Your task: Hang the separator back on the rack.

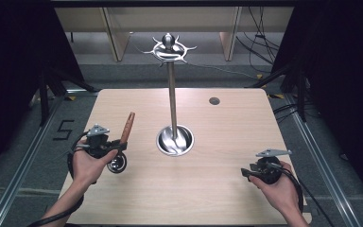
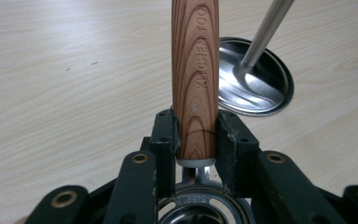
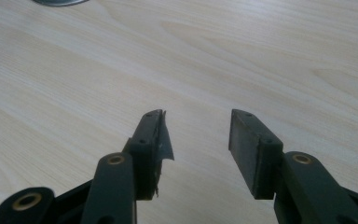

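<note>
Pale wood-grain table [image 1: 217, 189], striped wooden handle [image 2: 196, 70]

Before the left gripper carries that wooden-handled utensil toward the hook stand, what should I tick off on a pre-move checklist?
1. Grip: left gripper has both pads clamped on the wooden handle near its metal end: ok.
2. Utensil lifted off the table: cannot tell.
3. Path to the stand: bare tabletop between them: ok.
4. Free hook on the stand's top ring: nothing hangs from the arms: ok.
5. Right gripper open, with nothing between the jaws, off to the side: ok.
</note>
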A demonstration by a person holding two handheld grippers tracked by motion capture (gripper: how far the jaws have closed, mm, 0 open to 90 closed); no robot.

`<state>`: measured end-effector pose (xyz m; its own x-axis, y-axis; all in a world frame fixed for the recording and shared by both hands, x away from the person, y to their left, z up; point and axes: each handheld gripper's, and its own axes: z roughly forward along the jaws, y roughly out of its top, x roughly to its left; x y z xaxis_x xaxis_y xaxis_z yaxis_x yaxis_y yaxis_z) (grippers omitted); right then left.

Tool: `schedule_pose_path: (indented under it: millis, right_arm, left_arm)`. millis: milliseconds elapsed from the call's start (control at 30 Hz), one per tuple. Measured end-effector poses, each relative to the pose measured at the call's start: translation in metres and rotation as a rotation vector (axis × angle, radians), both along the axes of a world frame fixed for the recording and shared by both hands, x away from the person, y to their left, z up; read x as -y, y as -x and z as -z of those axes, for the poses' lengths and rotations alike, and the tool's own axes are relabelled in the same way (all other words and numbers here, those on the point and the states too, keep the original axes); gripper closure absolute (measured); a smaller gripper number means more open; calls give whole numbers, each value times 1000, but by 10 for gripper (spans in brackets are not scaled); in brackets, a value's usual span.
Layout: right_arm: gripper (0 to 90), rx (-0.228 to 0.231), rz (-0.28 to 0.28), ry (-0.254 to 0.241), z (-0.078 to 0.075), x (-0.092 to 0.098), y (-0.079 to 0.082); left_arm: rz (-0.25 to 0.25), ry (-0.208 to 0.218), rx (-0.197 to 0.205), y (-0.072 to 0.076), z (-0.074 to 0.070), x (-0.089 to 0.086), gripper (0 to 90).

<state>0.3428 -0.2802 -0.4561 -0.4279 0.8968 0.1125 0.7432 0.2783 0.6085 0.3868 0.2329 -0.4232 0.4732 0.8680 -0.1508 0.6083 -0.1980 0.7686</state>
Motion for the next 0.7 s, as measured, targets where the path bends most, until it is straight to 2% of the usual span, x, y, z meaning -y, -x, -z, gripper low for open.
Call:
schedule_pose_path:
  millis: [133,267,333,367,400,433,467,500,533,567,600,633,700]
  right_arm:
    - [554,10,-7,3,0,0,0]
    - [553,5,1,4,0,0,0]
    - [552,-3,-2,2,0,-1,0]
    - [552,19,-23,4,2,0,-1]
    - [552,16,-30,8,1,0,-1]
    - [552,6,-12,6,1,-2,0]
    - [552,28,-30,15,1,-1,-1]
    - [552,7,-15,11,0,-2,1]
    - [552,7,-15,11,0,-2,1]
    - [552,30,-28,11,1,-1,-1]
    - [551,26,-18,9,1,-1,0]
    - [551,-9,-6,-3,-1,-1,1]
    - [550,4,-11,7,0,0,0]
  left_arm:
    - [26,1,13,10,-4,0,692]
    - [38,20,39,20,-8,2,693]
    - [51,14,45,23,-10,2,692]
    - [45,25,48,25,-11,4,692]
    - [58,15,54,27,-12,4,692]
    - [54,32,59,28,-12,6,692]
    - [51,35,68,29,-13,7,692]
    - [55,34,69,31,-14,7,693]
    - [56,37,74,32,-14,8,693]
    - [56,44,79,33,-15,8,692]
    - [53,45,84,34,-16,9,692]
    - [60,41,98,35,-18,9,692]
    - [52,49,102,37,-21,12,693]
